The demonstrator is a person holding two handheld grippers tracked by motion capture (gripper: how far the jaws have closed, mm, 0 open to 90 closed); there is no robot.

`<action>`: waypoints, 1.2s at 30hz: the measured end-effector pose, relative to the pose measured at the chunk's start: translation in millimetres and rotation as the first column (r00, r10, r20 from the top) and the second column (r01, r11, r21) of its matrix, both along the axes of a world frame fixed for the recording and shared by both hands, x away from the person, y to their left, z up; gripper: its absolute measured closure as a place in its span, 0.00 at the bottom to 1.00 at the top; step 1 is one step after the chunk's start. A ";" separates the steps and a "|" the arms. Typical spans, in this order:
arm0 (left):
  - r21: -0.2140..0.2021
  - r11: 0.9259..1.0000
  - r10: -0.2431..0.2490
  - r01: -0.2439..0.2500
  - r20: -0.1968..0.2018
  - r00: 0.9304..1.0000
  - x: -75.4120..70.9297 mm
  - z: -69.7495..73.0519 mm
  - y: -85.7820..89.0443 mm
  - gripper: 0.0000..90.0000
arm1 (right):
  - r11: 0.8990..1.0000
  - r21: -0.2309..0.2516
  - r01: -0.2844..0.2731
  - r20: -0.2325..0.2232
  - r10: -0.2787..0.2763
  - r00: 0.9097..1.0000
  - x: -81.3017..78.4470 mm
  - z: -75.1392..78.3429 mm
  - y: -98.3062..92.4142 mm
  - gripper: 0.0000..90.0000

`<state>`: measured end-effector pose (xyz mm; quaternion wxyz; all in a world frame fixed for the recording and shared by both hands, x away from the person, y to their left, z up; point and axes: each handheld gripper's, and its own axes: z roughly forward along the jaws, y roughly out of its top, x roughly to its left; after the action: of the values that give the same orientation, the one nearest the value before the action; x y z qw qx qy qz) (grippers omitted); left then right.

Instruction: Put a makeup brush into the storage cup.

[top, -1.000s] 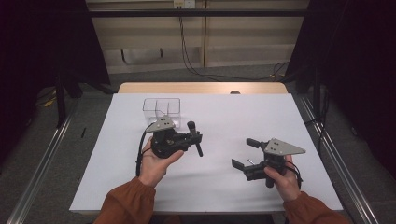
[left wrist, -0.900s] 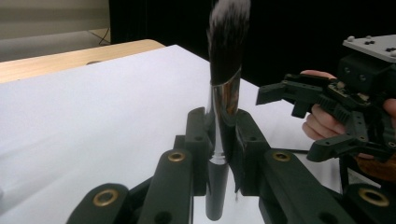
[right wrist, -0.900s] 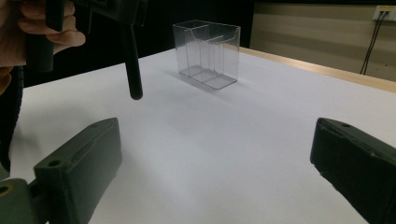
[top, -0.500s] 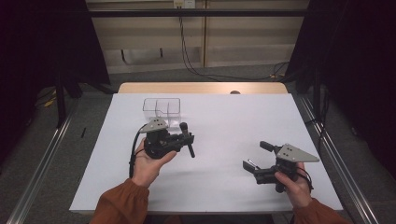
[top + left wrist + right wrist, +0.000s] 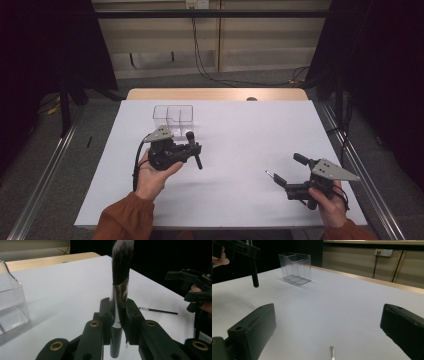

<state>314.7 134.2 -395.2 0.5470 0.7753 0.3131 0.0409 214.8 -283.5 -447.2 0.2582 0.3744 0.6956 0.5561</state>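
On the left half of the white worktop (image 5: 235, 145), near the far edge, a clear plastic box (image 5: 173, 115) with inner compartments stood upright, and nothing could be seen inside it. Just in front of it, the left gripper (image 5: 194, 148) was held above the worktop in the person's left hand (image 5: 152, 175). Its jaws were closed tightly on a makeup brush (image 5: 119, 295): in the left gripper view the pads pressed on the shiny metal collar, the dark bristles with pale tips pointed up and the black handle hung down between the jaws. In the high view the brush looked tilted, with its handle toward the person.

More to the right, a thin small brush (image 5: 158, 311) with a dark handle lay flat on the worktop, apart from the box and from the big brush. The right gripper (image 5: 287, 168) was near the front right corner, in the person's right hand (image 5: 330, 202). Its jaws stood wide open and held nothing; the metal end of the thin brush (image 5: 332, 353) lay on the worktop between them, not touched.
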 end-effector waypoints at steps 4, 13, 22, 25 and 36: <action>0.006 1.000 0.004 -0.004 0.003 1.000 0.6 1.6 3.8 0.88 | 1.000 0.001 0.016 -0.006 -0.016 1.000 -3.4 -2.9 -7.1 0.00; 0.018 0.999 0.031 -0.032 0.010 0.999 2.1 7.2 17.9 0.88 | 0.999 -0.013 0.051 0.013 -0.051 0.999 -12.7 -6.3 -16.9 0.00; 0.015 0.998 0.052 -0.053 0.019 0.998 3.2 11.8 27.1 0.88 | 0.999 0.014 0.050 0.009 -0.050 0.999 -18.4 -6.5 -22.0 0.00; 0.016 0.998 0.061 -0.061 0.019 0.998 6.2 14.7 28.7 0.88 | 0.999 0.010 0.040 0.007 -0.040 0.999 -18.0 -7.2 -20.1 0.00; 0.033 0.997 0.075 -0.076 0.042 0.996 18.6 29.8 29.4 0.88 | 1.000 0.012 0.005 -0.007 -0.005 1.000 -17.3 -7.4 -19.3 0.00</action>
<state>333.4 163.6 -365.5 0.5377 0.7714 0.3301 0.0828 197.4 -302.8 -454.7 0.2550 0.3797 0.6920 0.5584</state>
